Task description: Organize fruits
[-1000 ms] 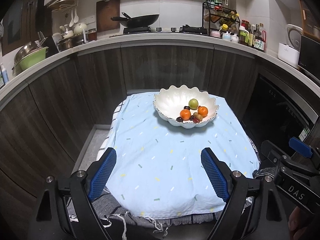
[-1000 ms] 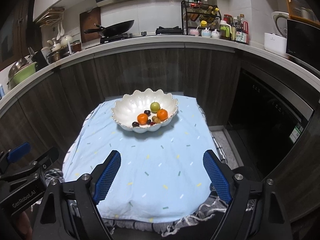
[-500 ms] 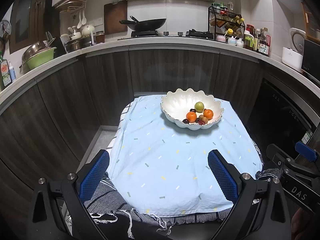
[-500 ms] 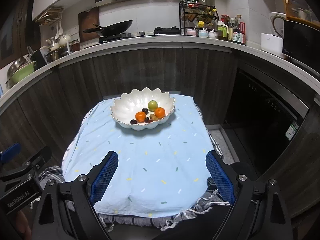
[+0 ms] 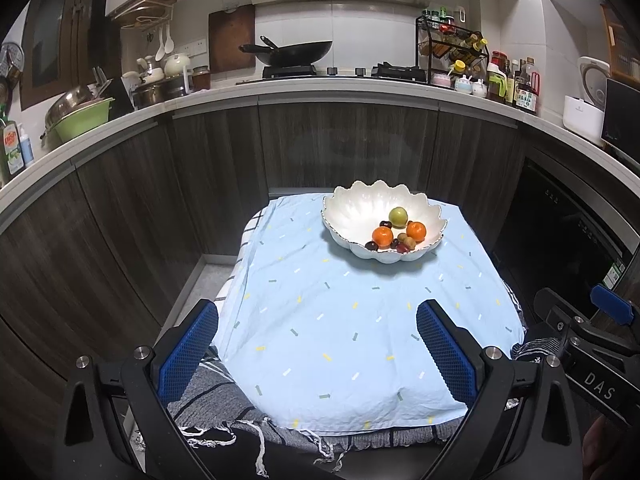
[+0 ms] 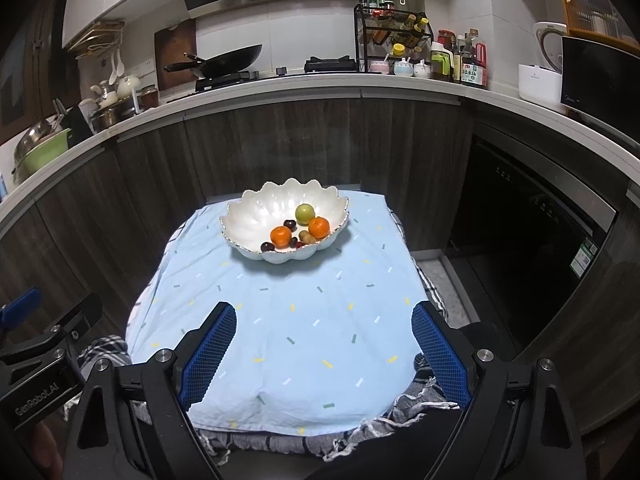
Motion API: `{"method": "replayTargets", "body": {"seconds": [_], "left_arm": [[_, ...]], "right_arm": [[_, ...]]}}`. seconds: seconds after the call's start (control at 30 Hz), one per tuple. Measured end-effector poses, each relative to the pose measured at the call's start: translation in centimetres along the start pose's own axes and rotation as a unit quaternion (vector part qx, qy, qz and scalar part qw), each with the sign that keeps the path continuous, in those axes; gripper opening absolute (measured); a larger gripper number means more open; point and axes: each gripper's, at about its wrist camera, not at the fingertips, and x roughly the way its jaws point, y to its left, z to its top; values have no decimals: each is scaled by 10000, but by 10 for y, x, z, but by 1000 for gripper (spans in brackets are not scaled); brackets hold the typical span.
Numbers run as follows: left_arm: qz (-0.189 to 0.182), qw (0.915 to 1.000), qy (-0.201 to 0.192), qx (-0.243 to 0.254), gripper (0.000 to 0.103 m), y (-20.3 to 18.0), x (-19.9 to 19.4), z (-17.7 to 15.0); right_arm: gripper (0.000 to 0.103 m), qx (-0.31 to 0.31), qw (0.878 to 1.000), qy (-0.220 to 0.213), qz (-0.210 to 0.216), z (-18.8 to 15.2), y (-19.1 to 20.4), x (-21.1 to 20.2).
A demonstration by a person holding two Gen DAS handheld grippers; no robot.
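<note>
A white scalloped bowl [image 5: 348, 208] sits toward the far end of a low bench covered by a light blue cloth [image 5: 340, 320] with small coloured dashes. All the fruit lies inside the bowl, gathered on its right, near side. A green fruit [image 5: 398, 216] rests farthest back; in front of it are two oranges, the left orange [image 5: 382, 237] and the right orange [image 5: 416, 231], with a small tan fruit [image 5: 404, 237] between them. Several dark cherries [image 5: 371, 245] lie around the oranges, one just left of the green fruit and others along the near rim.

The left tool [image 5: 318, 336] hangs over the near edge of the cloth, well apart from the bowl, its blue-padded jaws spread wide with nothing between them. The right tool [image 6: 324, 334] hangs likewise at the near edge, jaws released and empty; the same bowl [image 6: 256, 216] appears ahead of it, slightly to the left. A grey striped fringed cloth [image 5: 224, 400] shows beneath the blue one at the near corners.

Behind the bench runs a dark wood cabinet front under a white kitchen counter [image 5: 344, 88] carrying a wok [image 5: 296, 53] on a stove and a spice rack [image 5: 454, 50]
</note>
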Motion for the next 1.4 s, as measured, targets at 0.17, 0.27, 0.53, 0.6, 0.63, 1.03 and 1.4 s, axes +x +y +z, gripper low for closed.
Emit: {"method": "replayTargets", "body": {"seconds": [0.17, 0.27, 0.53, 0.6, 0.63, 1.03, 1.4], "left_arm": [[-6, 10000, 8, 1, 101, 0, 0, 0], [-9, 10000, 3, 5, 101, 1, 0, 0], [-5, 10000, -2, 5, 101, 1, 0, 0], [-4, 10000, -7, 7, 101, 1, -1, 0], [0, 10000, -10, 7, 101, 1, -1, 0], [14, 10000, -18, 8, 102, 3, -2, 1], [-10, 10000, 15, 3, 103, 5, -3, 1]], "right_arm": [[90, 6, 10000, 27, 2, 0, 0, 0], [90, 0, 10000, 21, 4, 0, 0, 0], [90, 12, 10000, 26, 6, 0, 0, 0], [90, 8, 10000, 24, 6, 0, 0, 0], [90, 6, 10000, 23, 10, 0, 0, 0], [90, 34, 10000, 34, 11, -1, 1, 0], [90, 43, 10000, 34, 12, -1, 1, 0]]}}
